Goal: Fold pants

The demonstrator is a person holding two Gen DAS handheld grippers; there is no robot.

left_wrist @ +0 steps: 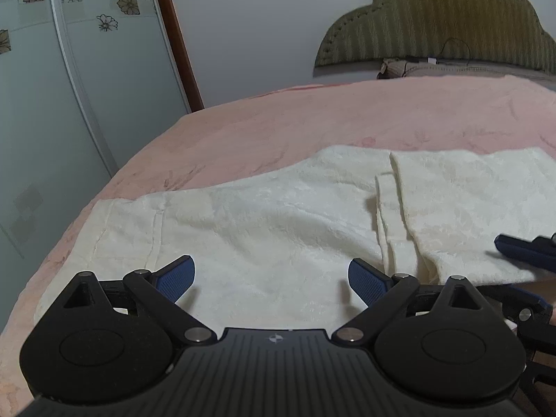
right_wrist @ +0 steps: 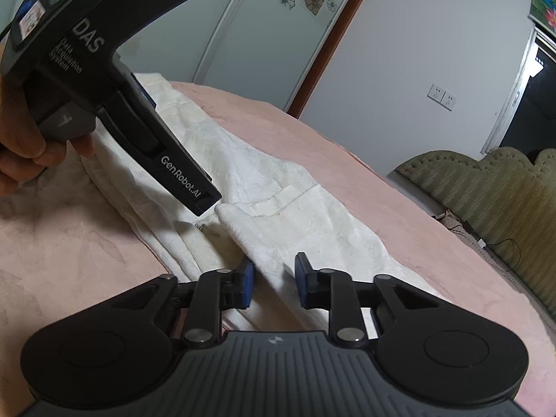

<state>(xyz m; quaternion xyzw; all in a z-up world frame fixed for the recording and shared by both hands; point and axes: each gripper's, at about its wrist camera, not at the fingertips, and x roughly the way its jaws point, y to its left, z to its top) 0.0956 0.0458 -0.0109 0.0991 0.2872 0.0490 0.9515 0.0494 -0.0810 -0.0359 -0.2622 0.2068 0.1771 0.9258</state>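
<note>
The cream white pants [left_wrist: 264, 222] lie flat on the pink bed cover [left_wrist: 312, 118], with a folded-over part [left_wrist: 469, 208] at the right. My left gripper [left_wrist: 271, 278] is wide open just above the cloth and holds nothing. My right gripper [right_wrist: 274, 281] is open, its jaws on either side of a raised fold of the pants [right_wrist: 278, 229] near the waistband. It also shows at the right edge of the left wrist view [left_wrist: 528, 253]. The left gripper's body [right_wrist: 114, 80], held by a hand [right_wrist: 24, 139], hangs over the pants in the right wrist view.
A green padded headboard [left_wrist: 434, 24] stands at the far end of the bed. A sliding wardrobe door with flower prints [left_wrist: 69, 69] is at the left beyond the bed's edge. Cables and small items [left_wrist: 431, 60] lie by the headboard.
</note>
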